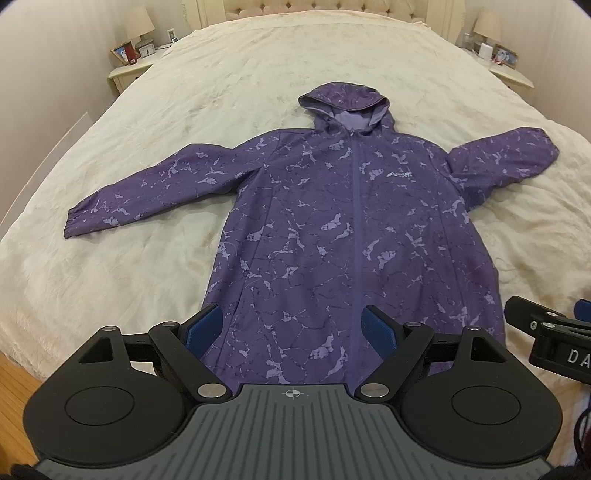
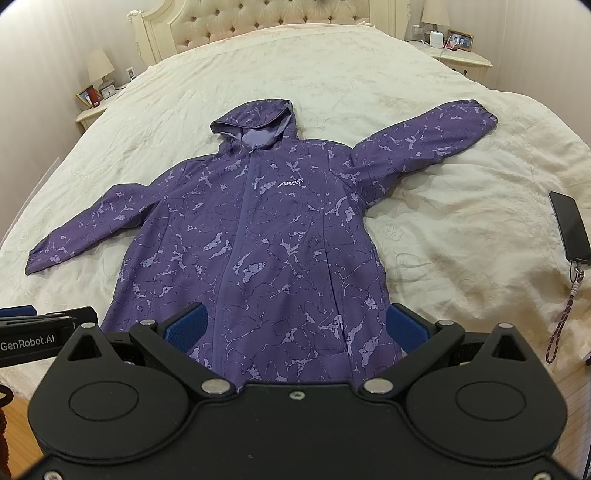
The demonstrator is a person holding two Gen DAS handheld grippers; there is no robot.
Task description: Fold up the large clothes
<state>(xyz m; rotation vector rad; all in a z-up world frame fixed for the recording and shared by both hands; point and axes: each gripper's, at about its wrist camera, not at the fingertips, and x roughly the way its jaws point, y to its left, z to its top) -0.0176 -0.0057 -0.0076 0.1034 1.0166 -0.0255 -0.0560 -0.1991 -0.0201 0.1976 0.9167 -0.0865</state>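
A purple hooded jacket (image 1: pixel 332 229) with a pale marbled print lies flat and zipped on the cream bed (image 1: pixel 129 258), hood toward the headboard, both sleeves spread out. In the right wrist view the same jacket (image 2: pixel 258 240) fills the middle. My left gripper (image 1: pixel 291 325) hovers above the jacket's hem, open, with nothing between its blue pads (image 1: pixel 205 325). My right gripper (image 2: pixel 295 325) is also open over the hem, its blue pads (image 2: pixel 404 325) apart and not pressing the cloth. Each gripper's side shows at the edge of the other's view.
A black phone (image 2: pixel 570 229) with a wrist strap lies on the bed at the right. Nightstands with lamps and small items stand at both sides of the tufted headboard (image 2: pixel 266 14). Wooden floor (image 1: pixel 18 384) shows at the lower left.
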